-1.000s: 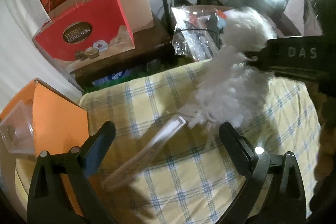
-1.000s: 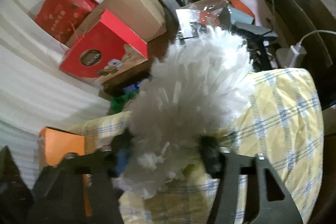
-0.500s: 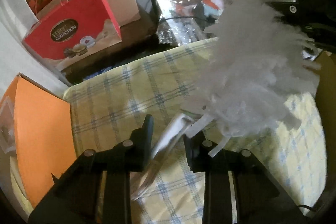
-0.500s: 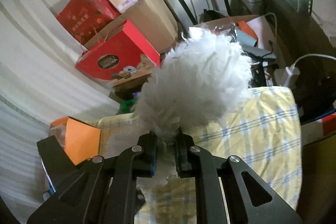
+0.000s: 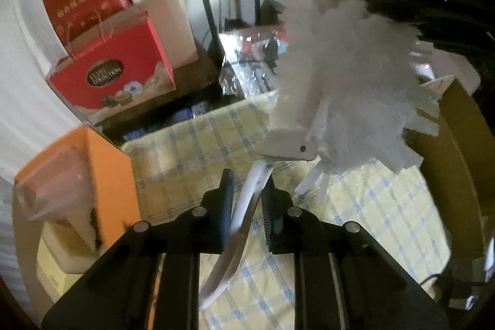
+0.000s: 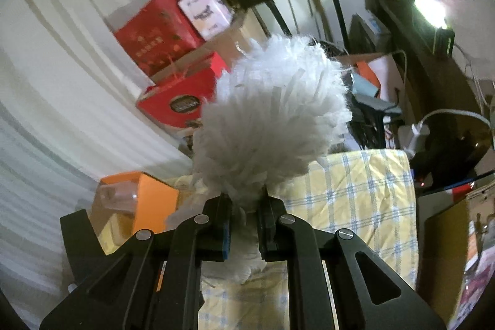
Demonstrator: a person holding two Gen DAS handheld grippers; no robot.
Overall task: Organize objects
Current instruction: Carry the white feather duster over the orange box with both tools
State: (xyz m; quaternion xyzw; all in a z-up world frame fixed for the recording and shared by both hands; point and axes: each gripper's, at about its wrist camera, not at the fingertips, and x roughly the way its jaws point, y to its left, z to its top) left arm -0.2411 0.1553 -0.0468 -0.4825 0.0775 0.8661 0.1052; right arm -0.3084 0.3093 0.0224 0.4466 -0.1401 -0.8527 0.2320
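Observation:
A white fluffy duster (image 5: 346, 73) with a pale curved handle (image 5: 244, 212) is held up above the yellow checked cloth (image 5: 371, 221). My left gripper (image 5: 247, 190) is shut on the handle just below the duster's white plastic neck (image 5: 287, 144). My right gripper (image 6: 244, 206) is shut on the fluffy head (image 6: 272, 113), which fills the middle of the right wrist view. The right gripper's black body (image 5: 433, 8) shows at the top right of the left wrist view, against the fluff.
An orange box (image 5: 105, 175) with a clear plastic piece stands at the cloth's left edge; it also shows in the right wrist view (image 6: 154, 200). Red gift boxes (image 5: 114, 73) and a cardboard carton are stacked behind. A cardboard box (image 5: 458, 144) stands at the right.
Both grippers closed, left on the handle, right on the fluffy head, and the duster has been lifted off the cloth and raised higher.

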